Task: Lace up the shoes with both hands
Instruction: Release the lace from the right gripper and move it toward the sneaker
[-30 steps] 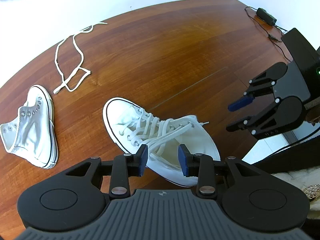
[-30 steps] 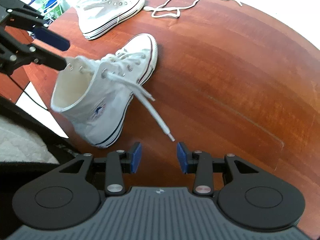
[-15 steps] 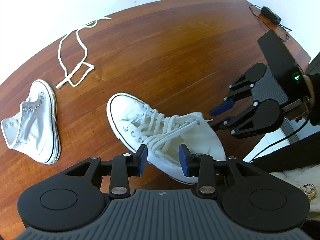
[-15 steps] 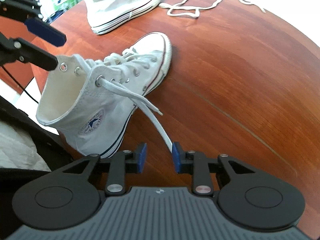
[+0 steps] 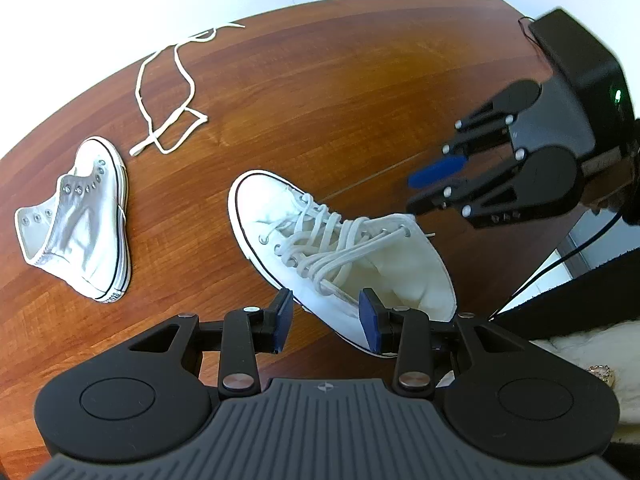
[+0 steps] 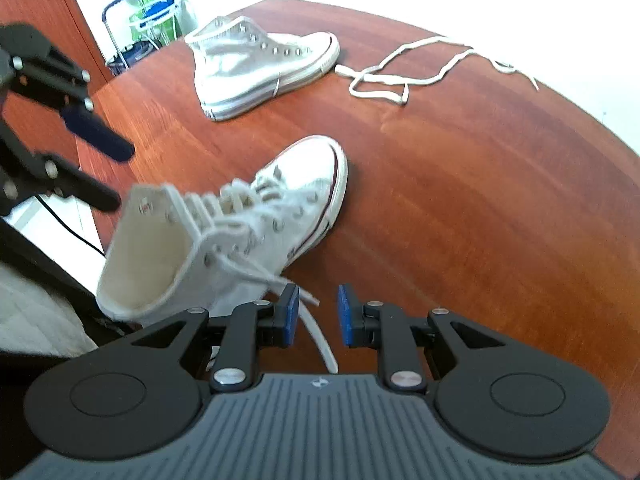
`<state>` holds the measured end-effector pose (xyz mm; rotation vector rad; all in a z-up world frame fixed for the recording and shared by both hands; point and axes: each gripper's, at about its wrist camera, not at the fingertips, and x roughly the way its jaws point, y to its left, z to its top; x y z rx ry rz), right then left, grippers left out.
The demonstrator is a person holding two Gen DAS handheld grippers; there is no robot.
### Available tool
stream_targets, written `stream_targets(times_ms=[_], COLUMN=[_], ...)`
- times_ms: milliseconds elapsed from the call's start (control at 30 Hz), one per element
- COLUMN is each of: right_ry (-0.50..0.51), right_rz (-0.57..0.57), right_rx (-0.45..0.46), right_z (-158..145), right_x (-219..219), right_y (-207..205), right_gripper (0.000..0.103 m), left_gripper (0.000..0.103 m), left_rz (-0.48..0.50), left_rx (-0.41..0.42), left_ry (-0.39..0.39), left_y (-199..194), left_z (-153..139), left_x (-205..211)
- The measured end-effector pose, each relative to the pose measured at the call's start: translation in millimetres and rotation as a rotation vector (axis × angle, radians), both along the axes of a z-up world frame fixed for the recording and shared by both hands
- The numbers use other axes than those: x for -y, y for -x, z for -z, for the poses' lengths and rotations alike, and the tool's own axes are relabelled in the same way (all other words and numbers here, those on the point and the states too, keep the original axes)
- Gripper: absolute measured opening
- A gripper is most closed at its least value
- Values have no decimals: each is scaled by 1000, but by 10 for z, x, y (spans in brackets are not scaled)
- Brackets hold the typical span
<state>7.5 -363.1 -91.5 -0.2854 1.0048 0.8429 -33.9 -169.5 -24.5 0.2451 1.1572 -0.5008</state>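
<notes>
A white high-top shoe (image 5: 340, 256) with laces threaded through it stands on the wooden table (image 5: 360, 80) near the front edge; it also shows in the right wrist view (image 6: 240, 232). My left gripper (image 5: 326, 318) is open, its jaws either side of the shoe's collar from above. My right gripper (image 6: 318, 314) is open, and the shoe's loose lace end (image 6: 316, 336) runs between its jaws without being pinched. The right gripper also shows in the left wrist view (image 5: 436, 188), beside the shoe's top eyelets.
A second white shoe (image 5: 80, 220) without laces lies on its side at the left. A loose white lace (image 5: 168, 92) lies coiled at the back of the table. A black box with cables (image 5: 576, 64) sits at the right. The table edge (image 5: 520, 300) runs close behind the shoe.
My right gripper has come in towards the shoe, so the lace end now lies between its jaws. My left gripper has stayed open over the collar.
</notes>
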Motion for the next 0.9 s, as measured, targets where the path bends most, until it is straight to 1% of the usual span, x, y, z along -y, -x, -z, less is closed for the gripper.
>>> stream_targets(times_ms=[200, 333, 467, 600, 700, 833, 900], right_ry=[-8, 23, 43, 49, 71, 57, 60], right_rz=[-107, -182, -232, -257, -281, -301, -329], right_rx=[3, -21, -37, -46, -31, -14, -11], right_z=[-82, -39, 12, 79, 107, 38, 22], right_x=[-151, -229, -264, -317, -349, -332, -330], right_y=[-35, 9, 75, 95, 92, 44, 25], right_gripper=[23, 23, 23, 23, 23, 23, 23], left_gripper=[40, 40, 40, 40, 41, 41, 41], left_rz=[-18, -33, -44, -52, -57, -70, -75], left_rx=[-2, -4, -7, -10, -13, -14, -15], left_ry=[3, 5, 4, 2, 0, -5, -8], left_y=[5, 9, 12, 14, 16, 23, 26], left_z=[7, 10, 17, 24, 30, 34, 34], left_x=[-10, -26, -42, -55, -65, -86, -95])
